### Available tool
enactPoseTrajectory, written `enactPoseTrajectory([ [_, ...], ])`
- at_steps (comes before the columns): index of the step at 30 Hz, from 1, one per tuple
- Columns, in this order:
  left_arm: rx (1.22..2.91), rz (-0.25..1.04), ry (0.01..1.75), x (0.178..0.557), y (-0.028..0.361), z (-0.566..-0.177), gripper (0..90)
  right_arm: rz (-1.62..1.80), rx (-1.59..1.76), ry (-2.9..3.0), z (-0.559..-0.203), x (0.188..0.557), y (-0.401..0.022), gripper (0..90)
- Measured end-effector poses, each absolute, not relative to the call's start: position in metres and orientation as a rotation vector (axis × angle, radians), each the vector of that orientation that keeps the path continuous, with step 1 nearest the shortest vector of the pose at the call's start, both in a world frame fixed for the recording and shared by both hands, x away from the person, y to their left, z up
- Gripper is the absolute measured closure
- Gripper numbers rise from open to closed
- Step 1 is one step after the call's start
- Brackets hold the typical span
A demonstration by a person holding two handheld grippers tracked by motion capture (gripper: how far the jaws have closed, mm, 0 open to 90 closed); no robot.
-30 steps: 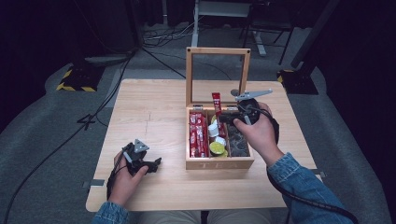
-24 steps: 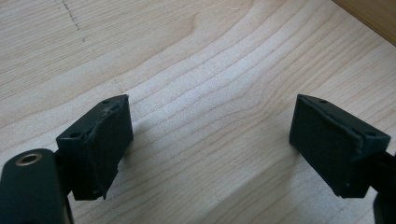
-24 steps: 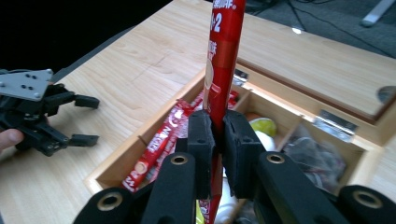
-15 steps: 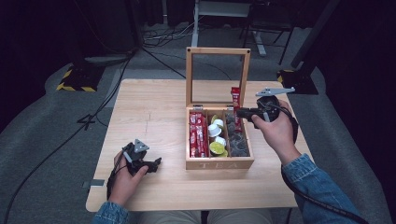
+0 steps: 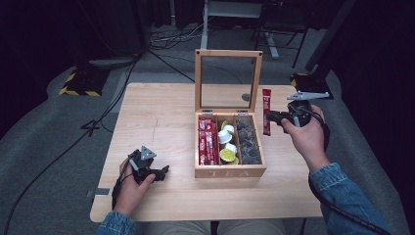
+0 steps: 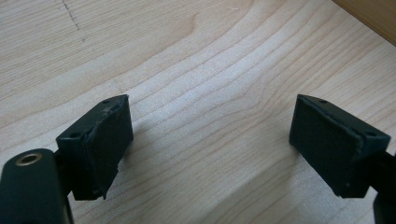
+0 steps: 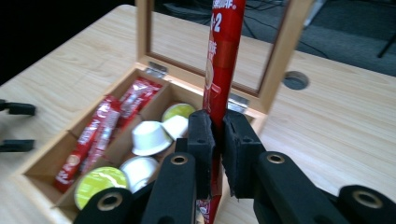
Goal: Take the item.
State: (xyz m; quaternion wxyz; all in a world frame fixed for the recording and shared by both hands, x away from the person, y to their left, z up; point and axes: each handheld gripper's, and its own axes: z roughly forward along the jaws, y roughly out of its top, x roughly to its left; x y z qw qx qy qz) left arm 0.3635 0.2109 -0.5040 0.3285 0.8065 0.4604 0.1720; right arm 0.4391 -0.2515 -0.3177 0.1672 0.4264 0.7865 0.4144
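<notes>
Just beside the right wall of the open wooden tea box, at about three o'clock from the table's middle, a long red stick sachet is held above the tabletop, clamped near its lower end between the closed black jaws of the right gripper. Seen from the right gripper view, the sachet rises upright out of the jaws, in front of the box's raised glass-paned lid. Inside the box, the left compartment holds more red sachets, the middle one white and lime-green capsules, and the right one dark grey capsules. Over at seven o'clock, near the front-left corner of the light wooden table, the left gripper rests low over bare wood, its jaws spread wide with nothing between them.
</notes>
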Motion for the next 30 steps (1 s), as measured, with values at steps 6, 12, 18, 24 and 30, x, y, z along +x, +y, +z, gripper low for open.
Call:
enactPoseTrajectory([
  [6, 2.111, 0.45, 1.205, 0.364, 0.211, -0.504, 13.7, 1.158, 1.242, 2.199, -0.325, 0.444, -0.27, 82.2],
  [12, 2.112, 0.45, 1.205, 0.364, 0.211, -0.504, 13.7, 1.134, 1.266, 2.177, -0.334, 0.449, -0.285, 82.2],
  [18, 2.112, 0.449, 1.205, 0.364, 0.211, -0.504, 13.7, 1.101, 1.29, 2.159, -0.343, 0.452, -0.299, 82.2],
  [24, 2.113, 0.449, 1.205, 0.364, 0.211, -0.504, 13.7, 1.078, 1.317, 2.157, -0.354, 0.455, -0.308, 82.2],
  [30, 2.111, 0.451, 1.205, 0.364, 0.211, -0.504, 13.7, 1.034, 1.356, 2.156, -0.368, 0.458, -0.317, 82.3],
])
